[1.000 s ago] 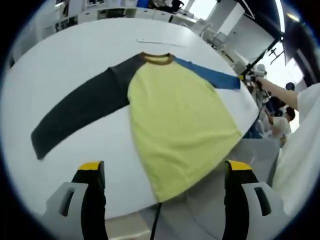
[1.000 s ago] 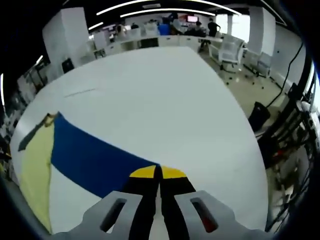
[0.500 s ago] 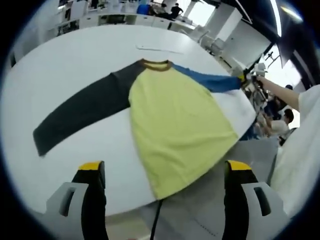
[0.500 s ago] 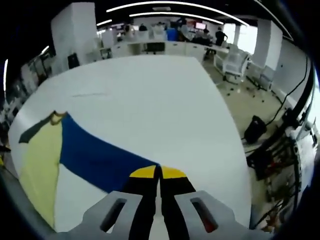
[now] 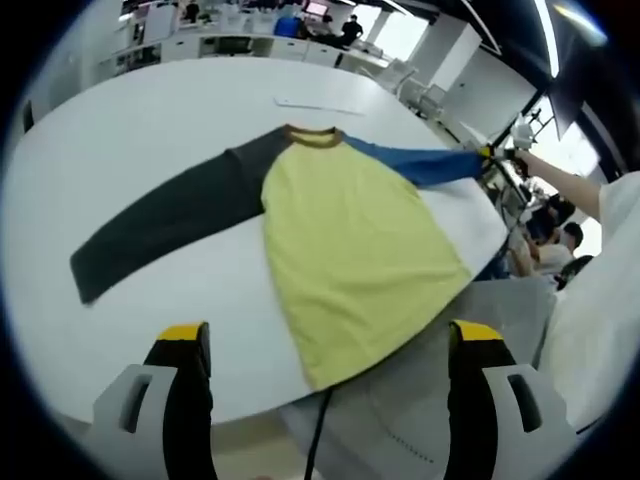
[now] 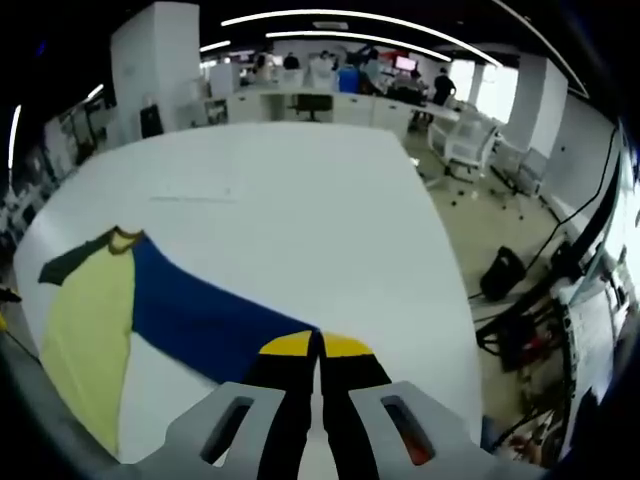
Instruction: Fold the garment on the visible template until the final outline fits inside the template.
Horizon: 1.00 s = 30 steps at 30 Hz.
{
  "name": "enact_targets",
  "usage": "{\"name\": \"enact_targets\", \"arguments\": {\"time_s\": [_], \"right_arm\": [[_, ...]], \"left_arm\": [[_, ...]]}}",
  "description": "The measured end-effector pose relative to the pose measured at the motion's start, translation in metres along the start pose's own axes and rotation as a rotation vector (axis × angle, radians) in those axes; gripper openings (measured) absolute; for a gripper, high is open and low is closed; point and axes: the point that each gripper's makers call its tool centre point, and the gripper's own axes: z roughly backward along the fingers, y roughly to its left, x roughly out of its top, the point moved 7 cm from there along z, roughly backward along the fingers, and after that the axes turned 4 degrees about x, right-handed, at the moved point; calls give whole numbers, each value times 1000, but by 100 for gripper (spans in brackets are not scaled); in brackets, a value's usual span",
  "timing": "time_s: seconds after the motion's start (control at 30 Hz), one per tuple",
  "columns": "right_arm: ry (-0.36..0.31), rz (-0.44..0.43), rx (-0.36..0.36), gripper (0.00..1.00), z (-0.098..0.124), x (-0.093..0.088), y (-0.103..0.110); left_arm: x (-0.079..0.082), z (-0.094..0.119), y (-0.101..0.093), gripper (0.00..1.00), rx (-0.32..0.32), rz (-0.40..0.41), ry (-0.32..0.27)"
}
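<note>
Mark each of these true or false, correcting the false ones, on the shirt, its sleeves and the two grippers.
1. The right gripper is shut on the blue sleeve. True.
2. The left gripper is shut on the dark grey sleeve. False: its jaws stand wide apart, off the garment.
3. The shirt body is yellow. True.
4. The dark grey sleeve is folded over the body. False: it lies stretched out on the white table.
5. The collar is blue. False: it is brownish.

Bare white table (image 6: 300, 200) beyond shirt (image 5: 350, 240), chairs (image 6: 465, 125) well apart
</note>
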Motion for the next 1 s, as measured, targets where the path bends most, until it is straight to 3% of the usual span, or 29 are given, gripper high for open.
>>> {"name": "enact_targets", "arguments": {"time_s": [0.27, 0.4, 0.53, 0.73, 0.83, 1.0], "right_arm": [[-5, 72, 5, 2, 12, 23, 16], [-1, 89, 5, 2, 18, 31, 20], [-6, 111, 10, 2, 24, 40, 26], [-15, 173, 45, 2, 47, 56, 57], [-19, 178, 64, 2, 52, 58, 54], [-32, 204, 108, 2, 70, 73, 84]], "left_arm": [[-7, 3, 1, 95, -13, 4, -16], [-5, 7, -3, 95, -54, 62, -84], [-5, 7, -5, 95, -54, 35, -82], [-1, 8, -6, 96, -60, 16, -95], [-1, 8, -7, 96, -66, 8, -97], [-5, 9, -8, 96, -77, 2, -103]]}}
